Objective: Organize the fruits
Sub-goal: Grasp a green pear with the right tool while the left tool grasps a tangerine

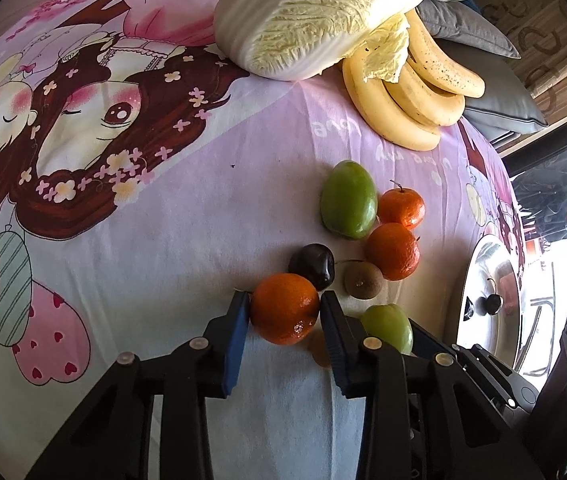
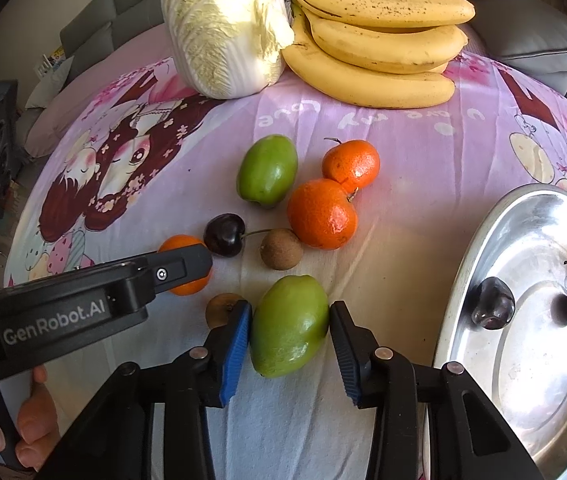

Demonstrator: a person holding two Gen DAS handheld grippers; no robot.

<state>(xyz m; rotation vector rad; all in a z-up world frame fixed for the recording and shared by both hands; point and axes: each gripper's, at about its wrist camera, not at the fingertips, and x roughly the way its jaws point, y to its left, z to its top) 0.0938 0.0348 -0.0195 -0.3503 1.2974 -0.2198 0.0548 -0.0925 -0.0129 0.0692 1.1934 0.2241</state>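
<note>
Clamping a round orange tangerine (image 1: 284,308) on the pink cartoon-print bedsheet (image 1: 163,208), left gripper (image 1: 285,307) pads touch both sides. Right wrist view: right gripper (image 2: 289,322) pinches an oval green fruit (image 2: 289,330), beside shiny steel plate (image 2: 479,248) w/ one dark cherry (image 2: 492,307).

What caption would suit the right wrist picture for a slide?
Right gripper closes on a green fruit beside a steel plate holding a cherry.
</note>
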